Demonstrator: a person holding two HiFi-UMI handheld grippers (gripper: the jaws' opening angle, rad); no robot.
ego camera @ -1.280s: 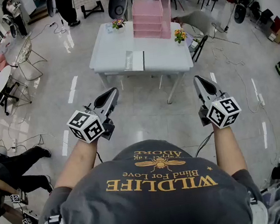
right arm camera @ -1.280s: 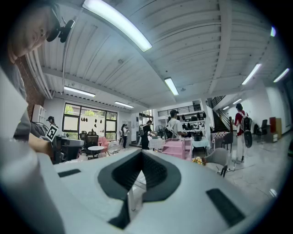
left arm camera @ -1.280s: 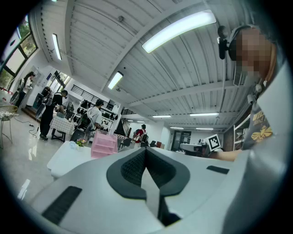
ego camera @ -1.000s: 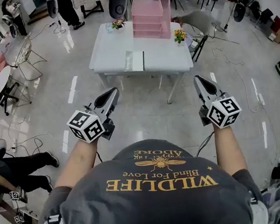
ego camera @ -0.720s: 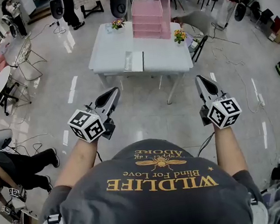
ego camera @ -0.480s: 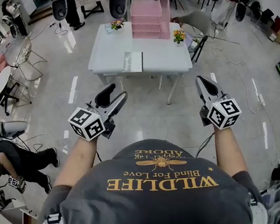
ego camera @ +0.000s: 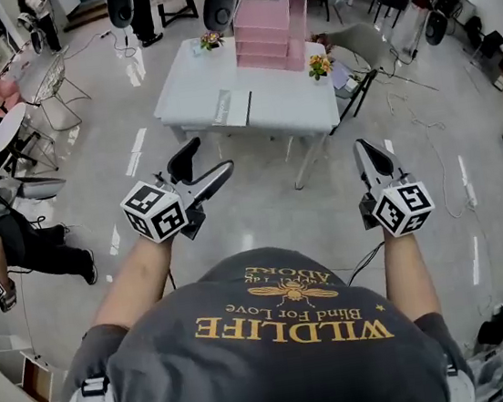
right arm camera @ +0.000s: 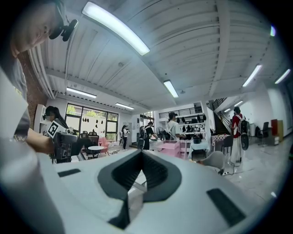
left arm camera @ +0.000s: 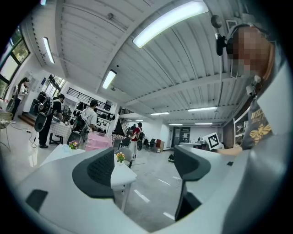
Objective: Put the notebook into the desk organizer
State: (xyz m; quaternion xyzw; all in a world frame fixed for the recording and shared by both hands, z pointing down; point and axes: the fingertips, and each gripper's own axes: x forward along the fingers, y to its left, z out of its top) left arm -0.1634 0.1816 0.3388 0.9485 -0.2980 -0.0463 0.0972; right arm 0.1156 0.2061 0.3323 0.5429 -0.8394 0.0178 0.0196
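Just opened left gripper (ego camera: pixel 211 155) wide, empty, short of table (ego camera: pixel 286 103), readying for notebook (ego camera: pixel 228 108) at table's near edge; right gripper (ego camera: pixel 361 145) clenched, empty, spare.

table (ego camera: pixel 284 99): white, rectangular, on a pale glossy floor (ego camera: pixel 261 203) in the middle of the room
flowers: two small pots on the table, one (ego camera: pixel 210 40) at its far left corner, one (ego camera: pixel 318 66) near its right edge
seats: a wire chair (ego camera: pixel 50 79) and a pink chair (ego camera: pixel 0 91) at far left, near a small round table (ego camera: pixel 8 126)
speakers: two black ones (ego camera: pixel 120 6) (ego camera: pixel 219 7) beyond the table
person (ego camera: pixel 42 251): low at the left edge, in dark trousers
ceiling: ribbed white panels with long strip lights (left arm camera: pixel 176 20)
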